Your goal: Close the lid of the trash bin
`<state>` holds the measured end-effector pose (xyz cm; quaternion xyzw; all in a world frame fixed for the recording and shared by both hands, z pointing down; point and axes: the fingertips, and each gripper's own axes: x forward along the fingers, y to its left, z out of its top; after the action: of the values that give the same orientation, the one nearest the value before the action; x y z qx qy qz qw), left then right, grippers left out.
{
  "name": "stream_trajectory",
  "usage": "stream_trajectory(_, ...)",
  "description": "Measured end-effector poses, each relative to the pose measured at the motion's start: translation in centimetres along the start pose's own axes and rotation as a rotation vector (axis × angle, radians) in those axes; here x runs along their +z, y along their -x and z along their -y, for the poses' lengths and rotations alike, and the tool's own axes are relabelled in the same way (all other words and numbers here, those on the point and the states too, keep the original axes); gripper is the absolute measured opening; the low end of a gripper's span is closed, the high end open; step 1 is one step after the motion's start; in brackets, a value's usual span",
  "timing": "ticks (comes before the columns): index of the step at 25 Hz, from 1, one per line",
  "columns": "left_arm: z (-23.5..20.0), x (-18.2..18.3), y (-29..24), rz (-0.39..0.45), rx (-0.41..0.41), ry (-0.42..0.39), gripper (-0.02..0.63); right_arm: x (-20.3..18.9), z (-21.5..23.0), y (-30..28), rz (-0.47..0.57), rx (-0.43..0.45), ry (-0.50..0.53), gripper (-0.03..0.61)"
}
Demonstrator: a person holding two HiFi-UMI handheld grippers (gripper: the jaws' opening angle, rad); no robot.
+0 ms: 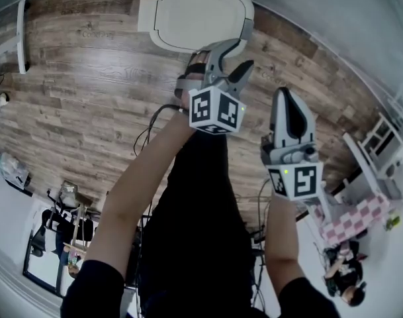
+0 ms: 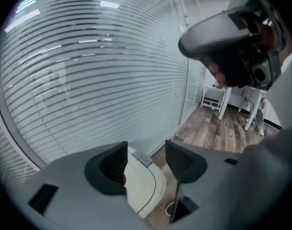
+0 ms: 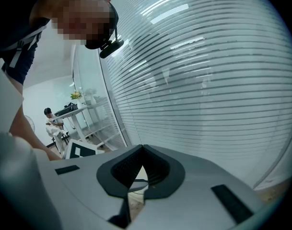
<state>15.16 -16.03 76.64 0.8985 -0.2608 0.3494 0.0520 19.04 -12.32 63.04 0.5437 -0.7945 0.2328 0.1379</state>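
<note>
Left forearm (image 1: pixel 145 177) nearest. Trash bin (image 1: pixel 194 15) sat at top of head view on wood floor (image 1: pixel 89 91) by striped glass wall (image 2: pixel 88 80), white lid (image 2: pixel 142 186) lying flat on it. Left gripper (image 1: pixel 239 57) hovered near bin, jaws spread, pinching nothing. Right gripper (image 1: pixel 285 97) alongside, jaws pressed together, empty.

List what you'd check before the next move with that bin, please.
1. Trash bin lid down: ok, it lies flat and looks closed.
2. Lid fully seated: cannot tell from these angles.
3. Left gripper open: ok, jaws stand apart.
4. Left gripper empty: ok, the lid shows beyond the jaws, not pinched.
5. Right gripper shut and empty: ok, tips together, nothing between them.
</note>
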Motion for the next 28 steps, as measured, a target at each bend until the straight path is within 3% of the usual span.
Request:
stream_trajectory(10,1.3,6.4,10.7,0.163,0.047,0.121,0.244,5.6,-2.7,3.8,0.084,0.02,0.09,0.005)
stream_trajectory(18,-0.6,9.0,23.4,0.27,0.083,0.178,0.244,9.0,-5.8,8.7,0.12,0.018,0.101,0.005)
stream_trajectory(28,-4.0,10.2,36.5,0.371,0.297,0.354,0.244,10.3,-7.9,14.5,0.143,-0.014,0.136,0.005)
